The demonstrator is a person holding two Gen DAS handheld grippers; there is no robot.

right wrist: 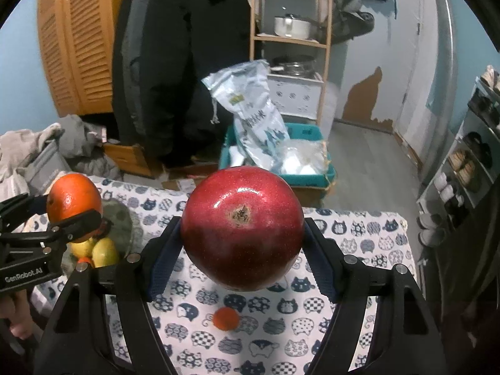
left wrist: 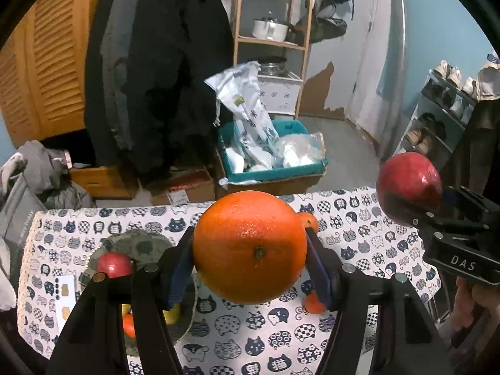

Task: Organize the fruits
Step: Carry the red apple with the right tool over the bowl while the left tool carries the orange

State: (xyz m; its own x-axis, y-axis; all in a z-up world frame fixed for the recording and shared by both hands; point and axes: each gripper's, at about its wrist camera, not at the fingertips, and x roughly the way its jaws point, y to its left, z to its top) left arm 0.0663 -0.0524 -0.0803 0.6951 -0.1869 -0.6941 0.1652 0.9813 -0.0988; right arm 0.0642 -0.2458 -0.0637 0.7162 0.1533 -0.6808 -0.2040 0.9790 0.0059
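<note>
Holding 2 fruits above the surface (right wrist: 359,228): my left gripper (left wrist: 250,250) clamps the orange (left wrist: 250,247), my right gripper (right wrist: 242,234) the apple (right wrist: 242,231). I lower each gently into the bowl (left wrist: 140,243) at 9 o'clock.

The right tool (right wrist: 242,234) clamps a red apple (right wrist: 242,229) above the cat-print tablecloth (right wrist: 359,243).
</note>
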